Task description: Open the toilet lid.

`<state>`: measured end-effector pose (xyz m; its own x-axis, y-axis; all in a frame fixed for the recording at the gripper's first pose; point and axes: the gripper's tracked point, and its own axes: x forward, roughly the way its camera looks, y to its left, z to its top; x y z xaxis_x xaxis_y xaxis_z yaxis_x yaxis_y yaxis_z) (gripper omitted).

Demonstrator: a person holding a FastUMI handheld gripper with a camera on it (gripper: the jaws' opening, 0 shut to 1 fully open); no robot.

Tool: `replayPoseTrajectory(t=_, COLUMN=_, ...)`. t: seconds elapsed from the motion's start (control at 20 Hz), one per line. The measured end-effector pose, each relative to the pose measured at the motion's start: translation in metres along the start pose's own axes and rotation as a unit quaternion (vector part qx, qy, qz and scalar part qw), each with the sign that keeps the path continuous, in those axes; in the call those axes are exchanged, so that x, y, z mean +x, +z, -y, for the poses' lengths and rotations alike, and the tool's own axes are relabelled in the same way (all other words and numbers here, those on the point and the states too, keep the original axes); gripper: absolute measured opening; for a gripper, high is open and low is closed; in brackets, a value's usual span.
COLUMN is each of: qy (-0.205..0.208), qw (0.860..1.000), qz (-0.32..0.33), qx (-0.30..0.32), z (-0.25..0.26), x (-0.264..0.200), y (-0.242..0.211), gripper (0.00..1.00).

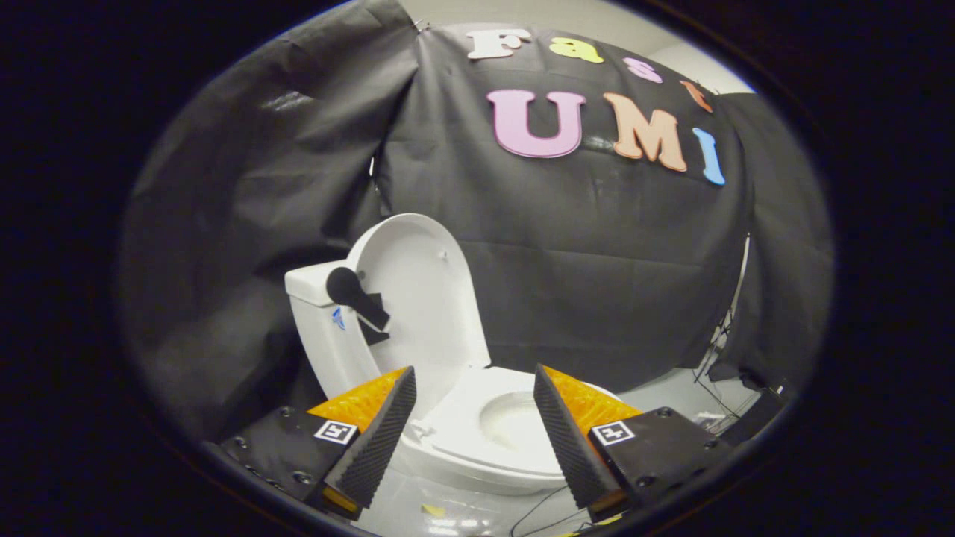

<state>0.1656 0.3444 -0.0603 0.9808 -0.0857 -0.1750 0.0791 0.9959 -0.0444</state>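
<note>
A white toilet (477, 440) stands just ahead of my fingers. Its lid (418, 287) is raised upright and leans back against the white tank (321, 328). The seat (462, 429) lies flat around the bowl opening (515, 418), seen between my two fingers. My gripper (474, 380) is open, with a wide gap and nothing held; it hovers above the front of the seat, apart from the lid. A black flush handle (357, 297) sticks out from the tank's side, in front of the lid's left edge.
Black cloth walls close in behind and to the left of the toilet. At the right, on the pale floor, lie dark cables (716, 350) and a dark box (753, 418). A thin cable (537, 511) runs across the floor below the bowl.
</note>
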Motion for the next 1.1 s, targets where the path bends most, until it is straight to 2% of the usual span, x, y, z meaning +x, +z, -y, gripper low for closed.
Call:
replayPoseTrajectory(t=0.2, qy=0.015, qw=1.000, qz=-0.008, qx=0.000, z=0.039, x=-0.004, y=-0.014, gripper=0.98)
replayPoseTrajectory(t=0.3, qy=0.026, qw=0.999, qz=-0.011, qx=-0.019, z=0.054, x=-0.008, y=-0.023, gripper=0.98)
replayPoseTrajectory(t=0.4, qy=0.025, qw=0.999, qz=-0.016, qx=-0.044, z=0.070, x=-0.010, y=-0.036, gripper=0.98)
replayPoseTrajectory(t=0.5, qy=0.022, qw=0.999, qz=-0.022, qx=-0.041, z=0.083, x=-0.008, y=-0.047, gripper=0.98)
replayPoseTrajectory(t=0.7, qy=0.025, qw=0.999, qz=-0.006, qx=-0.040, z=0.089, x=0.003, y=-0.031, gripper=0.98)
replayPoseTrajectory(t=1.1, qy=-0.015, qw=1.000, qz=0.000, qx=-0.020, z=0.128, x=0.026, y=-0.033, gripper=0.98)
